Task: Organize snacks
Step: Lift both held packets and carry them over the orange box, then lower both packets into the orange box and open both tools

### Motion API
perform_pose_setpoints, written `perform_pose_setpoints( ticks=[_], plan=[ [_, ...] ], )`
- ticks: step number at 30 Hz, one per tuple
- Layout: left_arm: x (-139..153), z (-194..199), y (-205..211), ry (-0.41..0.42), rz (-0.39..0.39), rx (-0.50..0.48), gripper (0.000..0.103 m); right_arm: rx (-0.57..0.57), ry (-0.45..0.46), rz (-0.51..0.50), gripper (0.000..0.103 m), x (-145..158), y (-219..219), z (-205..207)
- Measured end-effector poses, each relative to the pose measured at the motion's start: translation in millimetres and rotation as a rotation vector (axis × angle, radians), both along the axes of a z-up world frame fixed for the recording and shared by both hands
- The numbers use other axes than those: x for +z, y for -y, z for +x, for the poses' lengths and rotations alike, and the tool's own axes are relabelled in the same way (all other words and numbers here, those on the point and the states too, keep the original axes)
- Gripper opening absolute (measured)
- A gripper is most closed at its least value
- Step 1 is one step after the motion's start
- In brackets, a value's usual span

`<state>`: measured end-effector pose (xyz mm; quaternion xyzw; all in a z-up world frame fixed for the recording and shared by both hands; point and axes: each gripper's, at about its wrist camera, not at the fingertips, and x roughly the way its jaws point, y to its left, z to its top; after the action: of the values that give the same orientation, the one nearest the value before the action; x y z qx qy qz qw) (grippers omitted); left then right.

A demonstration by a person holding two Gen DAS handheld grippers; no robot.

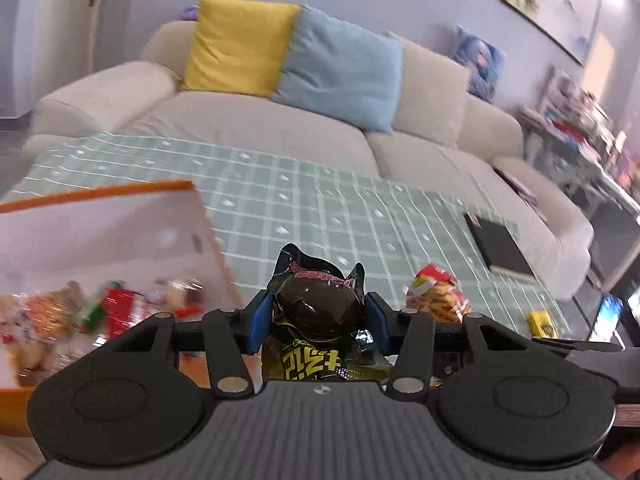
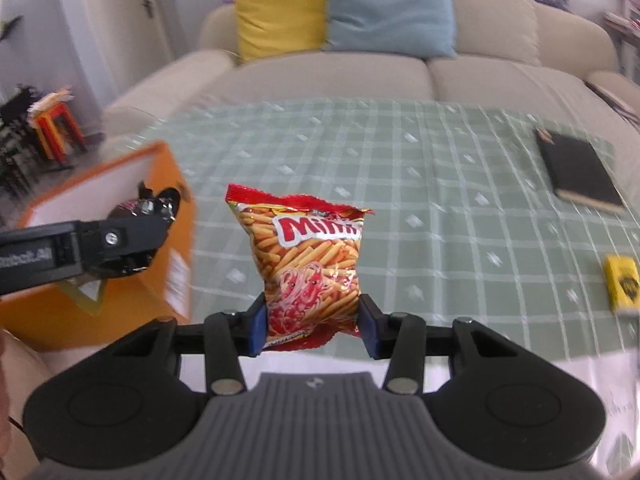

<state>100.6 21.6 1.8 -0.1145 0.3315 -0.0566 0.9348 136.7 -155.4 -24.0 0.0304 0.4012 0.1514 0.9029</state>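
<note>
**Snacks lifted in both grippers, box waiting at the near left**

Snacks are held clear of the tabletop: the left gripper (image 1: 318, 312) is clamped on a dark foil packet (image 1: 316, 304), and the right gripper (image 2: 312, 328) pinches the lower end of a red bag of sticks (image 2: 308, 264). Just left of both stands the orange box (image 2: 160, 184), already holding other packets. To finish the step well, I judge each snack should be carried over the box's open top before the grip loosens, one hand at a time so the grippers do not collide. Farther along the right edge lie a yellow packet (image 2: 622, 284) and a black notebook (image 2: 576, 168).
</note>
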Motion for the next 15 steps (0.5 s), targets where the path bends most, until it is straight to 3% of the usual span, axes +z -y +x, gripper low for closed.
perform_pose_setpoints(
  ticks=[7, 15],
  plan=[
    [12.5, -0.2, -59.7, 0.006, -0.003, 0.109, 0.057, 0.147, 0.064, 0.033, 0.043, 33.7, -59.9, 12.0],
    [13.1, 1.5, -124.4, -0.016, 0.081, 0.223, 0.057, 0.314, 0.078, 0.015, 0.043, 43.7, -140.7, 24.6]
  ],
)
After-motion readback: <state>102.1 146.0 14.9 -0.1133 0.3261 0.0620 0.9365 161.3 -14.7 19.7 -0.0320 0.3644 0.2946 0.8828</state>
